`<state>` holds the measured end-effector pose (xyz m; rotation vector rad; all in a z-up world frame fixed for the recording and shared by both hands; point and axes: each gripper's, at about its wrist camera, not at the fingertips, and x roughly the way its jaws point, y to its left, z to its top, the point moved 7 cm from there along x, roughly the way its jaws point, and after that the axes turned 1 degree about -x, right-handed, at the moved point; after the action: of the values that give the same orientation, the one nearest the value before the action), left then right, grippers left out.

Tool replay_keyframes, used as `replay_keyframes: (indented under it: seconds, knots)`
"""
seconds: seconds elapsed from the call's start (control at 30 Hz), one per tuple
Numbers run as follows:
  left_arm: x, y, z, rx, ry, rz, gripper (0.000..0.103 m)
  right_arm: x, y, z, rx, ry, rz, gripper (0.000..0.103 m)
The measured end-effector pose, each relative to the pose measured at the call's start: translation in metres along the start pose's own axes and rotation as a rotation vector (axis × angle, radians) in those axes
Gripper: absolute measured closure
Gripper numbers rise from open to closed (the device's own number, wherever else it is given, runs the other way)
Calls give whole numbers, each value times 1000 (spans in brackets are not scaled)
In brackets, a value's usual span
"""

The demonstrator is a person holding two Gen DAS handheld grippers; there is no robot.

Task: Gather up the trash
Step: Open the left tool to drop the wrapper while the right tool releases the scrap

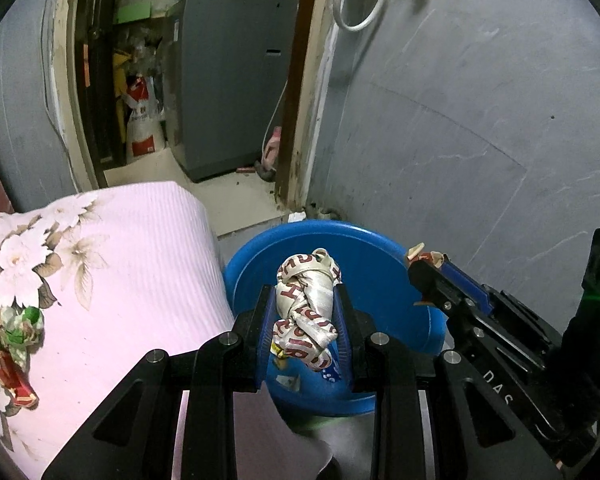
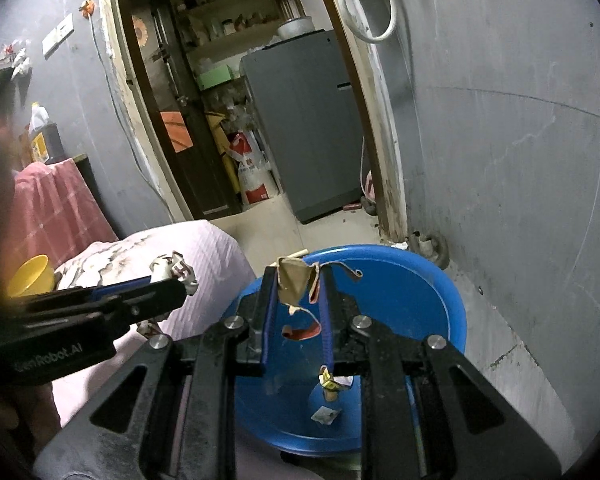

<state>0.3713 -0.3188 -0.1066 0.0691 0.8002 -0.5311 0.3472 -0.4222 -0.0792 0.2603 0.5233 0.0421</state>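
Left hand-held gripper [image 1: 305, 292] pinching a knotted white wrapper with red lettering [image 1: 306, 312] above the blue basin [image 1: 380, 256]. Right hand-held gripper [image 2: 298, 276] at 3 o'clock, clamping a torn brown scrap [image 2: 294, 284] over same basin. Pink floral bed [image 1: 140, 264] at 9 o'clock.

Glossy plastic tub [image 1: 380, 252]; shiny crumpled wrapper [image 1: 306, 308].

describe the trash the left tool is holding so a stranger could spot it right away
Find the round blue tub on the floor beside the pink floral bedding. Above it, the left tool grips a crumpled white wrapper with red lettering, far bulkier than the brown paper scrap in the right tool.
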Motion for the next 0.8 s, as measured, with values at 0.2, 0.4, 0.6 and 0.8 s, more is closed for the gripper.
replay_keyframes:
  seconds: [0.2,0.4,0.6,0.8]
  knots:
    - [11,2,-7,2,40,13,68,9,-7,-7,27,37,-12,60]
    - [9,4,-6,-7,33,13,68,6,-11,-8,39,36,-21,56]
    - [4,5,-7,-10,26,14,68,3,-10,-7,35,29,-25,55]
    - [-8,9,-2,-21,5,11,68,-4,-2,-2,23,20,-28,55]
